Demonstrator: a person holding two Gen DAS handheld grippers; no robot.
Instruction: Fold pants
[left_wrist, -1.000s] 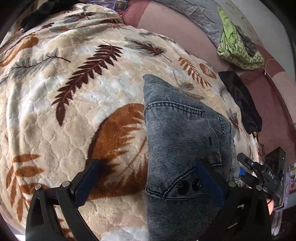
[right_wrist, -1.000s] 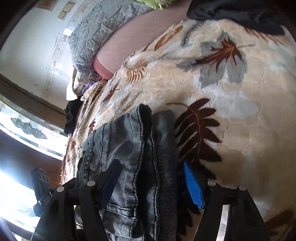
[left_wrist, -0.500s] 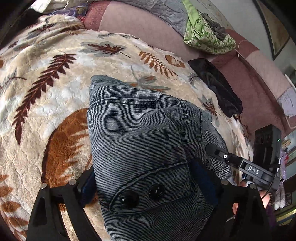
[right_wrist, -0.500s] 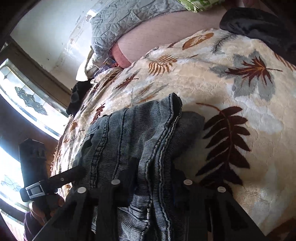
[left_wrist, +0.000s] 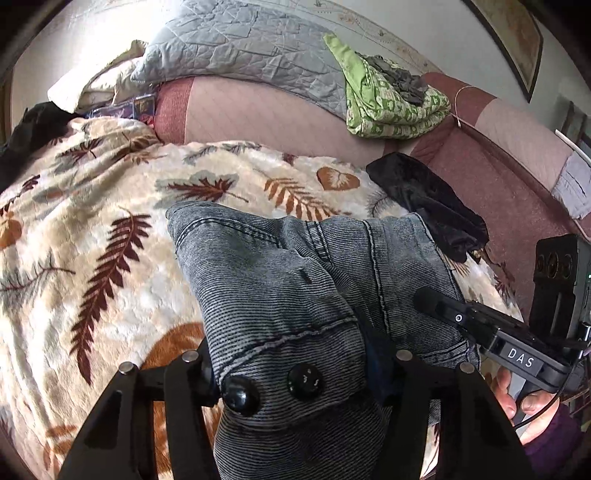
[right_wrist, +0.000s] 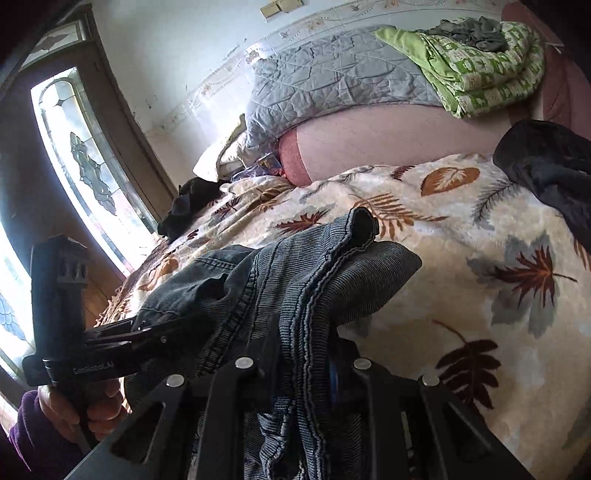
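Grey-blue denim pants (left_wrist: 280, 280) are bunched and lifted over a leaf-print blanket (left_wrist: 92, 258). My left gripper (left_wrist: 291, 373) is shut on the waistband by its two black buttons. My right gripper (right_wrist: 306, 365) is shut on the folded seam edges of the pants (right_wrist: 295, 288). The right gripper also shows in the left wrist view (left_wrist: 491, 332) at the far right, touching the pants. The left gripper shows in the right wrist view (right_wrist: 110, 347) at the left, with its fingertips hidden in the denim.
A grey quilted blanket (left_wrist: 258, 55) and a green patterned quilt (left_wrist: 391, 99) lie on the pink sofa back (left_wrist: 258, 114). A black garment (left_wrist: 428, 206) lies at the blanket's right edge. A door with patterned glass (right_wrist: 74, 158) stands to the left.
Both grippers closed on the pants and lifted them off the blanket. The cameras tilted up, bringing the sofa back and wall into view.
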